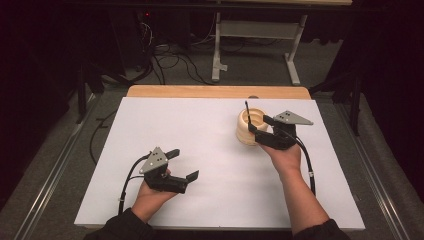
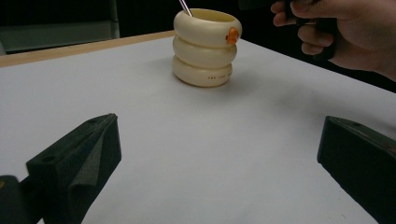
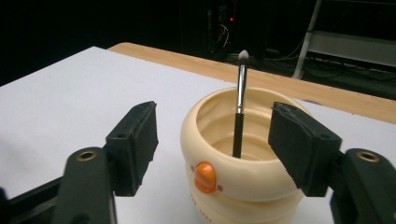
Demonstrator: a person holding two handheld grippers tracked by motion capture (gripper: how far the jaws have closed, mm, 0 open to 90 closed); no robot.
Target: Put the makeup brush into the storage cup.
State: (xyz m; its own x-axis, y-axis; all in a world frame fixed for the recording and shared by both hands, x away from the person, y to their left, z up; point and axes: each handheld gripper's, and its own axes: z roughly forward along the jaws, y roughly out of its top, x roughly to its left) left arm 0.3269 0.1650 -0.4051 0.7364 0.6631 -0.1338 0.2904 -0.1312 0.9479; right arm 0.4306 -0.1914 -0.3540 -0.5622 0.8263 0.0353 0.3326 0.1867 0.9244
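A cream cup (image 1: pixel 248 131) made of three stacked rings, with an orange button (image 3: pixel 205 177) on its side, stands on the white sheet at the right. A thin brush (image 3: pixel 240 102) with a black handle and pale tip stands upright inside it. My right gripper (image 1: pixel 260 125) is open just at the cup's near right side; in the right gripper view (image 3: pixel 217 140) its jaws stand wide on either side of the cup's rim (image 3: pixel 261 175), touching nothing. My left gripper (image 1: pixel 182 164) rests open at the front left with nothing between its jaws, the cup (image 2: pixel 205 46) well ahead of it (image 2: pixel 215 154).
A white sheet (image 1: pixel 210 150) covers the wooden table (image 1: pixel 215 91). Beyond the far edge are a desk frame (image 1: pixel 255 40) and loose cables (image 1: pixel 170 60) on the floor. The person's right hand (image 2: pixel 341 32) is beside the cup in the left gripper view.
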